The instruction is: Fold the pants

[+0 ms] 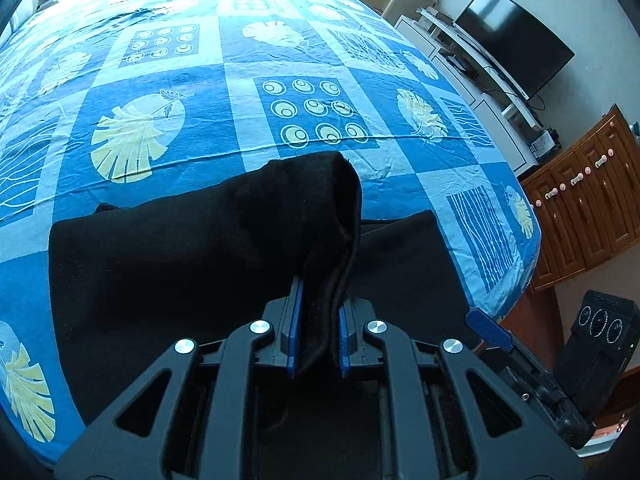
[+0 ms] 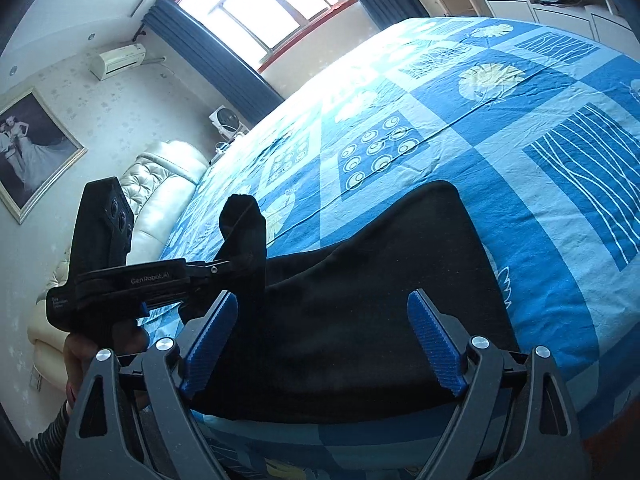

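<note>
Folding in progress, by the look of it: carrying one end of the black, soft fabric pants (image 1: 192, 248) over the part lying flat on the bed with the blue patchwork sheet (image 1: 240, 92). Gripping a bunched fold of the black cloth between the blue pads of the left gripper (image 1: 316, 320), jaws nearly closed on it, cloth rising in a hump just beyond the fingertips. Holding the right gripper (image 2: 322, 340) wide open above the near part of the pants, nothing between its ribbed blue pads, no contact visible. Lying near the bed's near edge, the pants, spread left to right. Probably calling next for bringing the lifted end down square onto the flat layer, lining up edges, then releasing; likely using the open right gripper for pinning or smoothing.
</note>
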